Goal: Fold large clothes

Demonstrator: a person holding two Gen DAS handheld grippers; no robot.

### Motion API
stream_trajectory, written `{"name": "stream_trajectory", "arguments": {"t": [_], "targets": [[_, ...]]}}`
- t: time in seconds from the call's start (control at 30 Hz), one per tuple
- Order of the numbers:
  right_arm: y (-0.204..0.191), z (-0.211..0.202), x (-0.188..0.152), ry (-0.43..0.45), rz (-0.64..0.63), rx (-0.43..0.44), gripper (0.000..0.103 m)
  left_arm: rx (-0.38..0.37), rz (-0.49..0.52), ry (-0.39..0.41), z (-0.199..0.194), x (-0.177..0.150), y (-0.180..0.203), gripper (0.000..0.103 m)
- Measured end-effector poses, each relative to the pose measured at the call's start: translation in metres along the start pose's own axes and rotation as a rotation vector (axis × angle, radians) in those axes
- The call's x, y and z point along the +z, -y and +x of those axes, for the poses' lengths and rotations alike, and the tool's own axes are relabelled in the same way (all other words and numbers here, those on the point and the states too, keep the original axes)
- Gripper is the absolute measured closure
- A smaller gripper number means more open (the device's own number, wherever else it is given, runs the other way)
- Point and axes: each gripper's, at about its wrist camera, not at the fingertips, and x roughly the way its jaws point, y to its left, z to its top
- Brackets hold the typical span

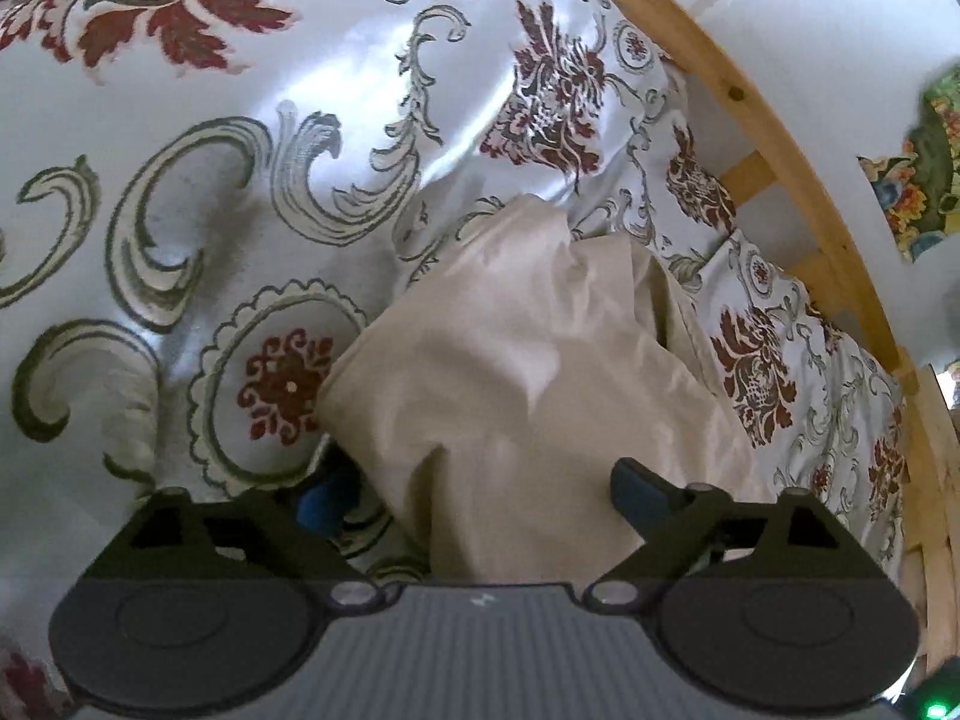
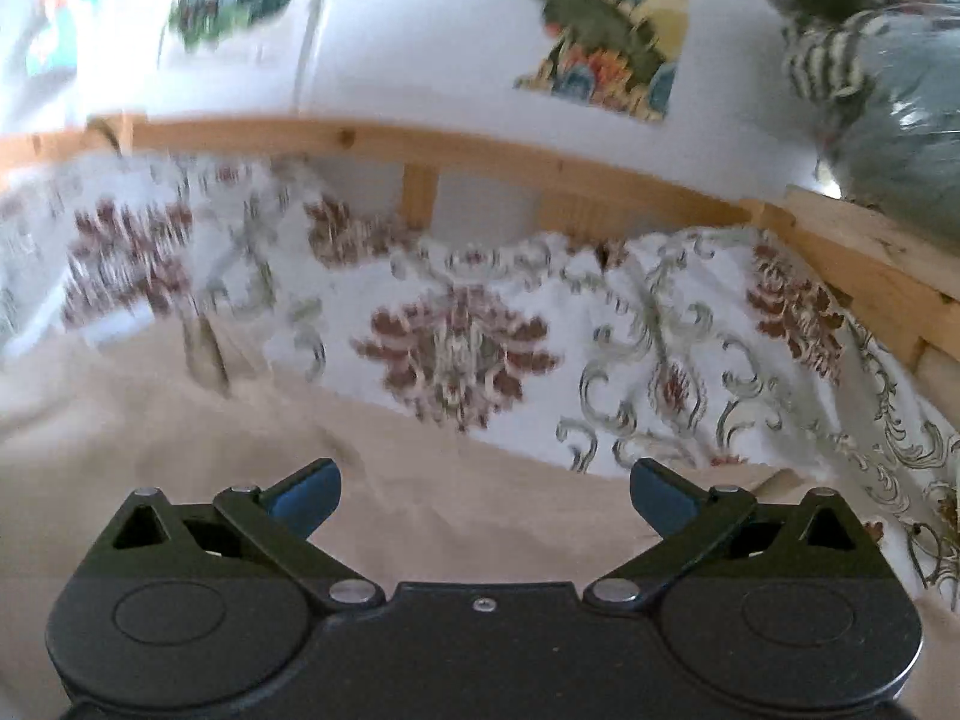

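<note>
Lying bunched on the bed, the beige garment [image 1: 528, 372] rises in a rumpled heap in the left wrist view, its lower folds draping down between the fingers of the left claw [image 1: 480, 495]. That claw is spread wide: the right blue pad [image 1: 639, 489] sits against the cloth's surface, the left pad is partly hidden behind a hanging fold, and nothing is pinched between them.

In the right wrist view the same beige garment [image 2: 180, 420] spreads flatter across the lower frame, wrinkled, reaching under and past the right claw [image 2: 483, 495]. This claw is also spread, both blue pads [image 2: 303, 501] apart above the fabric, gripping nothing. The view is motion-blurred, most strongly on the left.

Under the garment lies a glossy white bedspread [image 1: 198, 192] with dark red floral medallions and grey-green scrolls. A pale wooden bed rail [image 2: 480, 165] borders it, with a white wall [image 2: 450, 48] behind carrying colourful pictures [image 2: 606, 36]. A bagged bundle of fabric [image 2: 900, 120] rests on the wooden frame at upper right.
</note>
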Motion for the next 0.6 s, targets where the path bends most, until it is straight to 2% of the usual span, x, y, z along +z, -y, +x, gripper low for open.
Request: {"name": "stream_trajectory", "arguments": {"t": [0.1,0.27,0.3,0.37,0.43,0.47,0.53,0.6], "targets": [[-0.009,0.013,-0.021,-0.058,-0.041,0.007,0.001,-0.016,0.005,-0.004,0.003,0.000,0.001,0.001],[-0.021,-0.004,-0.046,0.016,-0.080,-0.026,0.001,-0.025,-0.003,-0.004,0.004,0.000,0.001,0.001],[-0.021,-0.007,-0.049,0.015,-0.071,-0.024,0.001,-0.029,-0.012,0.003,0.001,0.000,0.000,0.005],[-0.021,-0.015,-0.056,0.027,-0.050,-0.008,0.001,-0.022,-0.011,0.026,-0.004,0.000,-0.001,0.021],[-0.021,-0.018,-0.061,0.042,-0.043,0.002,0.001,-0.010,0.015,0.045,-0.007,-0.001,0.001,0.046],[-0.020,-0.017,-0.061,0.042,-0.039,0.006,0.001,-0.001,0.024,0.057,-0.009,-0.001,0.001,0.051],[-0.017,-0.013,-0.060,0.029,-0.026,0.023,0.001,0.015,0.025,0.090,-0.014,-0.003,0.002,0.078],[-0.015,-0.010,-0.059,0.019,-0.016,0.039,0.001,0.005,0.043,0.118,-0.020,-0.004,0.006,0.088]]}}
